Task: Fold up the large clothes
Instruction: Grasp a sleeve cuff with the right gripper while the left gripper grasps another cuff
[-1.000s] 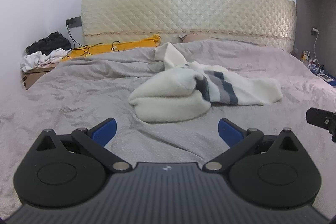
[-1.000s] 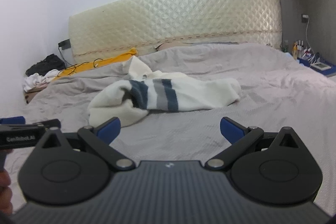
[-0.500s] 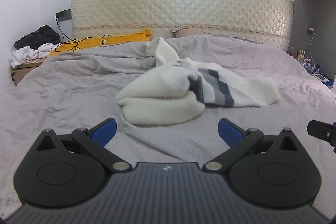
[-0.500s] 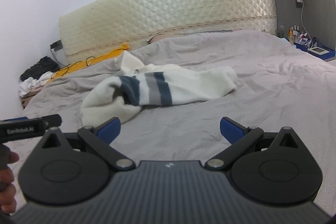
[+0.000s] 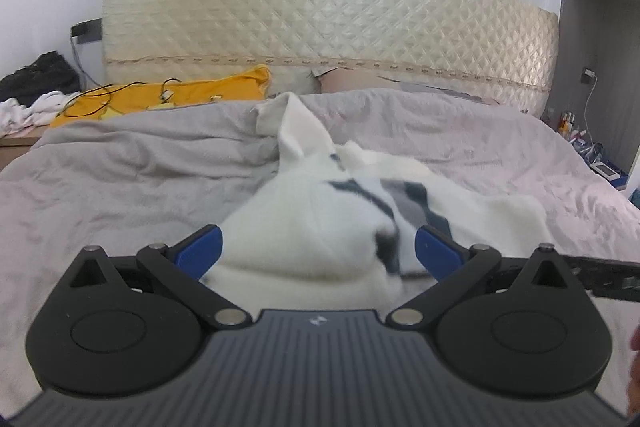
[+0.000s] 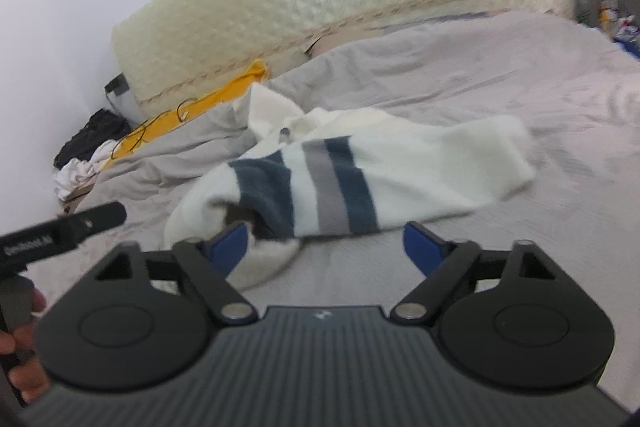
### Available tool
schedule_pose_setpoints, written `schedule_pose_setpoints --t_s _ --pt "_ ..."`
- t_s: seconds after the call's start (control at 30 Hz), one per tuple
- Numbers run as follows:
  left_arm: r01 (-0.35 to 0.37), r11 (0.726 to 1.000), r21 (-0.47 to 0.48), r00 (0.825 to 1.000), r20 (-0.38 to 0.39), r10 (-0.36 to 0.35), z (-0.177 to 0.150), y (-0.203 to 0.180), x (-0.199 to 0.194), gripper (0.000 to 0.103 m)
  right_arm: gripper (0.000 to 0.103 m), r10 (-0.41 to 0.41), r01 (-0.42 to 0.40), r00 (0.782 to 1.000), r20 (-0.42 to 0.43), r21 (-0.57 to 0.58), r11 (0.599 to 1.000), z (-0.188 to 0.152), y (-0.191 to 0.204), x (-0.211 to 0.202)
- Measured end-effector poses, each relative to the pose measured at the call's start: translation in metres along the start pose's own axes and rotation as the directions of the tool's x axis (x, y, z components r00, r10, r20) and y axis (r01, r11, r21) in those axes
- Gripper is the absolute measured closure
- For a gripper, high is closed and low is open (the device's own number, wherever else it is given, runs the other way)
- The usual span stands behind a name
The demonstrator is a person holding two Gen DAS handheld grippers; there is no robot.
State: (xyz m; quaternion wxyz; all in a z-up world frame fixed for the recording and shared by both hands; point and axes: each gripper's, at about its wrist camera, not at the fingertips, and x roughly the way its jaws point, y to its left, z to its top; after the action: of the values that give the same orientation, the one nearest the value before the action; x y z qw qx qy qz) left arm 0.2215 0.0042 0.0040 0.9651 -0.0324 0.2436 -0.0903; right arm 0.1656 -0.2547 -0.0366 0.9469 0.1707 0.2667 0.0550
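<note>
Moved: both grippers came closer to the sweater [image 6: 360,171].
Left gripper [image 5: 318,247]: jaws apart, sweater between them.
Right gripper [image 6: 326,241]: jaws apart, just been closing.
Bed [image 6: 520,75]: held the sweater.

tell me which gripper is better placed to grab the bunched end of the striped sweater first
Left, most likely. The left gripper already has the white striped sweater's bunched end between its open fingers. The right gripper, jaws just narrowing but still open, mostly frames bare grey bedspread.

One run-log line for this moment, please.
left gripper: open, at sweater | right gripper: open, closing, near hem | sweater: crumpled, unfolded on bed
</note>
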Motion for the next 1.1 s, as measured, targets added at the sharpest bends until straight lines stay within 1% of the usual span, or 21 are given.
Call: schedule_pose_setpoints --t_s 0.07,0.17,0.27,0.33,0.37,0.43,0.47,0.5,0.53,0.57,0.6,0.63,0.7,0.73,0.77,0.83,0.87,0.9,0.93,1.03,1.1 --pt "0.018 1.0 0.005 1.0 -0.002 -0.018 0.002 0.007 0.025 0.0 0.024 0.014 -0.014 1.0 -0.022 0.004 1.0 0.005 -0.002 0.032" --pt "0.077 0.997 -0.024 0.997 -0.02 -0.078 -0.002 0.018 0.061 0.001 0.024 0.048 -0.047 0.998 -0.037 0.018 0.999 0.009 -0.005 0.076" --pt "0.121 0.992 -0.017 0.992 -0.029 -0.122 -0.01 0.02 0.091 0.002 0.024 0.063 -0.059 0.996 -0.067 0.063 0.996 0.01 -0.008 0.115" --pt "0.124 0.992 0.021 0.991 -0.043 -0.123 -0.016 0.016 0.109 0.004 0.024 0.063 -0.053 0.993 -0.102 0.099 0.994 0.007 -0.011 0.135" --pt "0.112 0.993 0.044 0.992 -0.055 -0.11 -0.023 0.014 0.117 0.009 0.024 0.066 -0.05 0.989 -0.134 0.121 0.991 0.004 -0.012 0.144" --pt "0.087 0.993 0.082 0.993 -0.085 -0.08 -0.03 0.012 0.135 0.013 0.024 0.077 -0.043 0.974 -0.212 0.16 0.986 -0.002 -0.014 0.157" --pt "0.096 0.993 0.069 0.991 -0.099 -0.089 -0.034 0.014 0.141 0.015 0.024 0.083 -0.032 0.963 -0.256 0.196 0.98 -0.005 -0.017 0.162" --pt "0.105 0.994 0.044 0.989 -0.11 -0.099 -0.036 0.017 0.145 0.017 0.024 0.098 -0.023 0.951 -0.292 0.249 0.968 -0.008 -0.022 0.164" --pt "0.112 0.993 0.023 0.987 -0.115 -0.108 -0.036 0.018 0.148 0.022 0.024 0.135 -0.032 0.94 -0.313 0.314 0.949 -0.01 -0.027 0.164" --pt "0.11 0.994 0.014 0.987 -0.117 -0.108 -0.035 0.018 0.15 0.029 0.024 0.161 -0.04 0.935 -0.315 0.359 0.932 -0.011 -0.033 0.164" --pt "0.109 0.994 0.005 0.987 -0.12 -0.107 -0.035 0.018 0.151 0.033 0.025 0.165 -0.032 0.936 -0.309 0.393 0.919 -0.01 -0.038 0.162" --pt "0.108 0.994 -0.006 0.987 -0.121 -0.108 -0.033 0.018 0.153 0.04 0.025 0.167 -0.022 0.941 -0.296 0.436 0.9 -0.008 -0.046 0.162" --pt "0.096 0.995 -0.028 0.986 -0.131 -0.099 -0.03 0.016 0.153 0.049 0.025 0.182 -0.012 0.951 -0.25 0.558 0.83 -0.006 -0.066 0.165" --pt "0.083 0.996 -0.035 0.987 -0.133 -0.087 -0.028 0.016 0.154 0.054 0.027 0.187 -0.01 0.957 -0.222 0.618 0.786 -0.005 -0.077 0.166" --pt "0.072 0.996 -0.045 0.988 -0.137 -0.078 -0.027 0.015 0.153 0.058 0.03 0.179 -0.006 0.965 -0.193 0.663 0.749 -0.004 -0.086 0.167" --pt "0.054 0.996 -0.067 0.988 -0.14 -0.063 -0.023 0.017 0.152 0.064 0.063 0.152 0.007 0.976 -0.155 0.72 0.694 0.0 -0.1 0.166" --pt "0.048 0.996 -0.079 0.987 -0.146 -0.06 -0.022 0.018 0.148 0.067 0.069 0.137 0.014 0.979 -0.148 0.729 0.685 0.004 -0.104 0.163" --pt "0.041 0.995 -0.094 0.988 -0.148 -0.055 -0.02 0.02 0.146 0.069 0.08 0.124 0.017 0.982 -0.141 0.725 0.688 0.009 -0.106 0.159" --pt "0.036 0.993 -0.11 0.988 -0.147 -0.052 -0.018 0.022 0.143 0.071 0.086 0.117 0.01 0.985 -0.13 0.712 0.702 0.015 -0.106 0.153" --pt "0.026 0.99 -0.139 0.991 -0.129 -0.044 -0.01 0.026 0.129 0.074 0.091 0.123 -0.058 0.991 -0.055 0.655 0.754 0.038 -0.102 0.126" --pt "0.025 0.989 -0.147 0.993 -0.113 -0.042 -0.004 0.026 0.117 0.075 0.092 0.158 -0.133 0.987 0.017 0.635 0.761 0.056 -0.103 0.105"
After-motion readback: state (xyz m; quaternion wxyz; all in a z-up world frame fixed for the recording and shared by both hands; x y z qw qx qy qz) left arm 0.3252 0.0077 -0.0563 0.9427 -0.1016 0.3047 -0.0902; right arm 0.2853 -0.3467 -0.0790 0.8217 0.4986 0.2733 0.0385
